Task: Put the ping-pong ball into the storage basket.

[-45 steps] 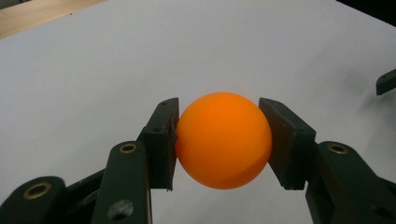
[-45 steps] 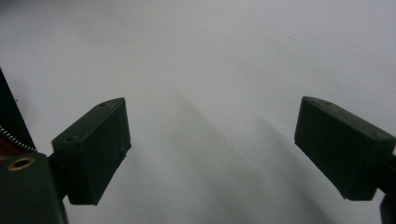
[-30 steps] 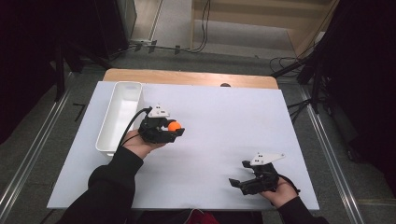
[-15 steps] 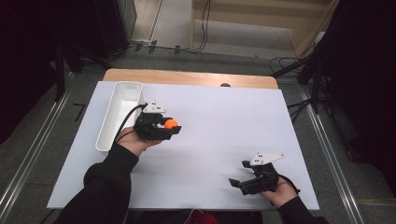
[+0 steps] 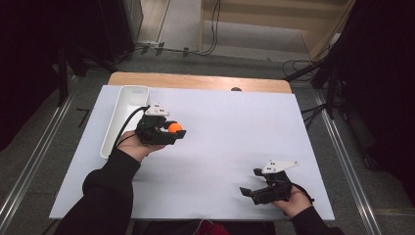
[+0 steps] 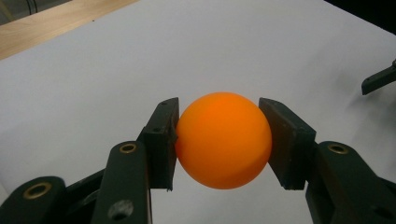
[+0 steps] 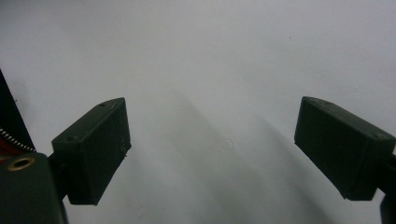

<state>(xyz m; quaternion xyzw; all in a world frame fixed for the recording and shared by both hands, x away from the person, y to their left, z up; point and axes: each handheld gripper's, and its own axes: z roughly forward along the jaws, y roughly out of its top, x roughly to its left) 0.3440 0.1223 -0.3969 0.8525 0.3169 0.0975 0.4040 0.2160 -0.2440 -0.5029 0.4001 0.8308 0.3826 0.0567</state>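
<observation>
An orange ball [image 6: 223, 140] sits clamped between the two black jaws of my left gripper [image 6: 219, 137]. In the high view that left gripper [image 5: 172, 131] hovers over the white table sheet, just right of the white tray [image 5: 117, 115], with the orange ball [image 5: 175, 128] at its tip. My right gripper [image 5: 250, 192] rests near the table's front right edge. In the right gripper view its jaws stand wide apart, and the right gripper [image 7: 219, 149] has only bare white sheet between them.
The long white tray lies lengthwise along the left side of the sheet; nothing shows inside it. A strip of wooden tabletop [image 5: 195, 81] runs along the far edge. Cables [image 5: 303, 66] lie on the floor beyond the table.
My left gripper has carried the orange ball away from the person and slightly left, closer to the tray. The right gripper has stayed where it was.
</observation>
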